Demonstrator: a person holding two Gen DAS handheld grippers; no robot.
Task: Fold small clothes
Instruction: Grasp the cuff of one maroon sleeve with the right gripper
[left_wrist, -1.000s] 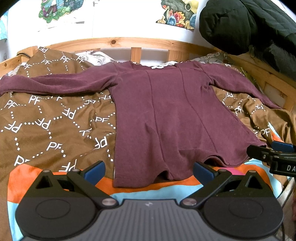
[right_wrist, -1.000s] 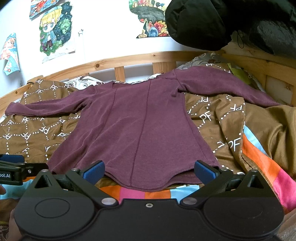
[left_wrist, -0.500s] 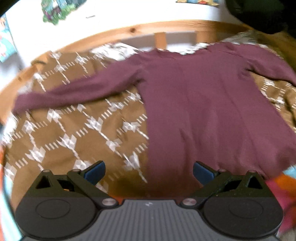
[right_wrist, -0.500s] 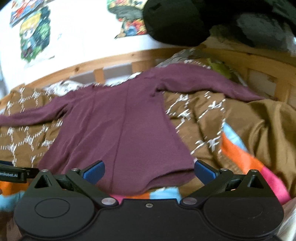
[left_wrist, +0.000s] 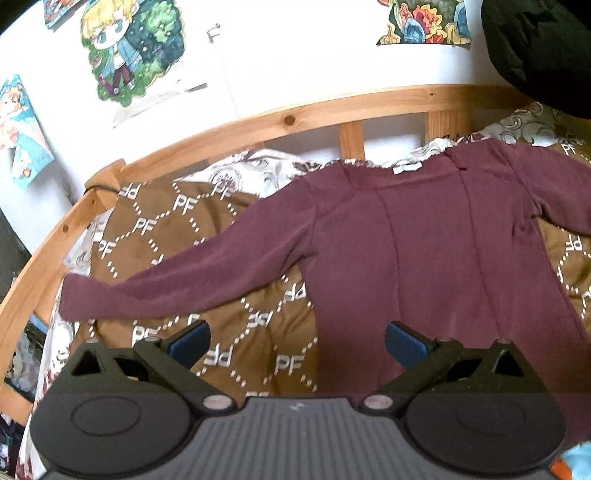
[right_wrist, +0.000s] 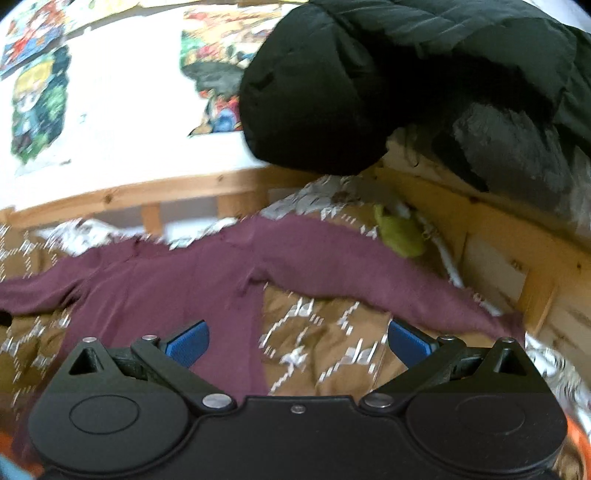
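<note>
Both spread wide and empty: left gripper (left_wrist: 297, 341), right gripper (right_wrist: 297, 341), above maroon long-sleeved shirt (left_wrist: 424, 251). Could snag the rumpled brown blanket (left_wrist: 236, 339) under thin sleeves, dragging both askew.

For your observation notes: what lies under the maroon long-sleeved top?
The top lies spread flat on a brown blanket printed with white PF letters; a white patterned sheet shows past the collar. What sits directly beneath the body of the top is covered.
</note>
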